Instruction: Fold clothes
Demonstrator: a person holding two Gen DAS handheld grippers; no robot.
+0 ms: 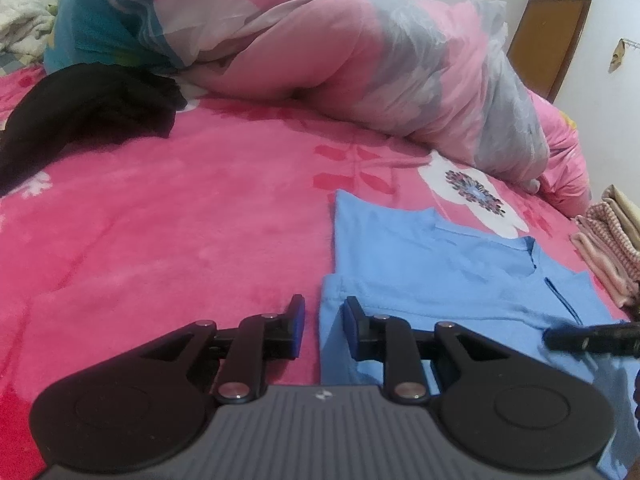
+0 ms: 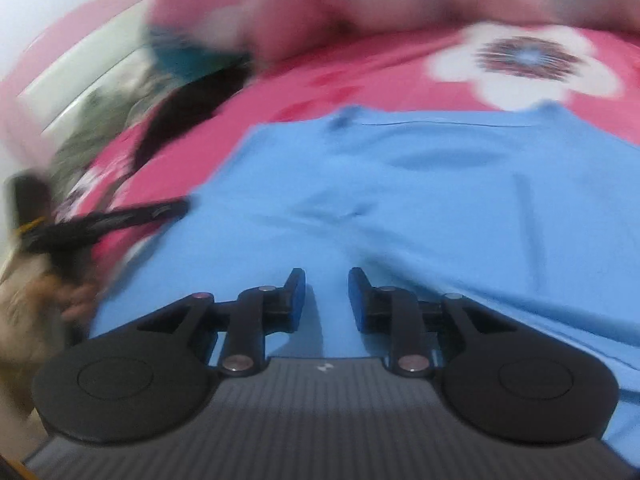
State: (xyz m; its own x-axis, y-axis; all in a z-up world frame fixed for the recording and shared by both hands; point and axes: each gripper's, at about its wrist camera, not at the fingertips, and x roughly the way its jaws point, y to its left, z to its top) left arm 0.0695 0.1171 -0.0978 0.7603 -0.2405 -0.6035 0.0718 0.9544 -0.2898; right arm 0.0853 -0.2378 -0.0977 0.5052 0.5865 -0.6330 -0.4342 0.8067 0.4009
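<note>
From my left camera I see the light blue shirt lying flat on the pink flowered bedspread, partly folded, with a strip of its left side turned in over the body and its collar toward the far right. My left hand-held gripper hangs low right at the shirt's left edge: its jaws stand a little apart with nothing pinched, the right pad over blue cloth and the left pad over the bedspread. The tip of my right hand-held gripper pokes in from the right edge of that view, over the shirt's near right part. The right camera is blurred, but it shows my right hand-held gripper over the middle of the shirt, jaws parted by a small gap and only flat blue cloth showing between them, nothing gripped. In that same view the left hand-held gripper reaches in from the left to the shirt's edge, with the person's hand behind it. Farther up the bed lie a black garment at the left, a bunched pink and grey quilt across the back, and some folded striped cloth at the right edge.
</note>
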